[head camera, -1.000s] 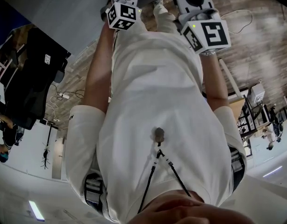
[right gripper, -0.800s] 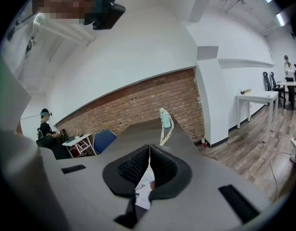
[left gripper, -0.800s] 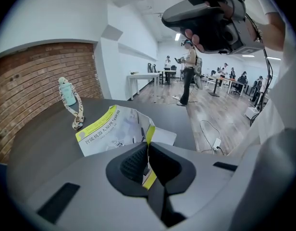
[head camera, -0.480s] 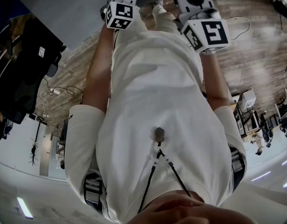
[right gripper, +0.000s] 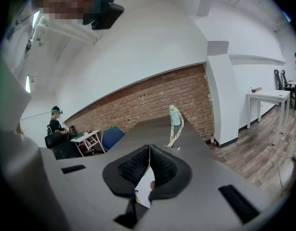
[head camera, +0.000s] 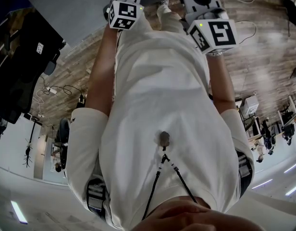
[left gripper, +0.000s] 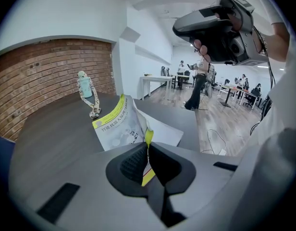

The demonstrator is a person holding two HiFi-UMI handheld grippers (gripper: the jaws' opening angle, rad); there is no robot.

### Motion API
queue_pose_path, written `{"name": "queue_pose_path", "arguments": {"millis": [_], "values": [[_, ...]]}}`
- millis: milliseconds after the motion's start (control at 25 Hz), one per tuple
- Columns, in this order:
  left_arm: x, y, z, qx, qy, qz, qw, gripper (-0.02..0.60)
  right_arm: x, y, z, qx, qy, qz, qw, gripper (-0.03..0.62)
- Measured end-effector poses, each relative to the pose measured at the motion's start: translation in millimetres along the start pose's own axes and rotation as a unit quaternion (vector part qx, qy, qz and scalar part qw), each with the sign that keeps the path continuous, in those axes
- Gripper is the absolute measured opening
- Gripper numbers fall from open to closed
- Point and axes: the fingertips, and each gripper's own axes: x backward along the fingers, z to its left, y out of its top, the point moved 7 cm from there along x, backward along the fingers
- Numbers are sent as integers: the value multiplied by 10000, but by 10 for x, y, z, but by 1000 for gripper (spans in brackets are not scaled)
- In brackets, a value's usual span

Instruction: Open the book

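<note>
Left gripper [left gripper: 148,146]: jaws closed, pinching the yellow-edged sheet of the book [left gripper: 120,129]. The sheet stands tilted up off the pages and its yellow strip runs down between the pads. The book sits on the grey table [left gripper: 47,129] near its edge, right in front of the left gripper, with a white page showing to the right of the lifted sheet.

Right gripper [right gripper: 149,150]: jaws together at the tips. A bit of white paper shows in the gap below the pads; can't tell if it is pinched. In the left gripper view it sits up and to the right of the book, held in a hand [left gripper: 202,49].

A small bottle [left gripper: 85,86] with a lanyard [left gripper: 94,110] stands farther back on the table, well apart from the book. Brick wall [left gripper: 37,76] behind.

Head view: white shirt [head camera: 162,105], both grippers close together at the top edge, book not visible.
</note>
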Motion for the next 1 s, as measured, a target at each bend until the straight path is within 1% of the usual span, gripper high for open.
{"name": "queue_pose_path", "arguments": {"millis": [360,600,1000], "values": [[154,-110,96,180,215,-3,9996,28,-94,8,162,40,207,37,9998,37],[246,-227,221,449,395,-1,9982,28,-193,3,253,143,342,88,9993,37],[362,-415,312,590,611,35,9964,29,-300,-59,408,210,536,126,9983,37]]}}
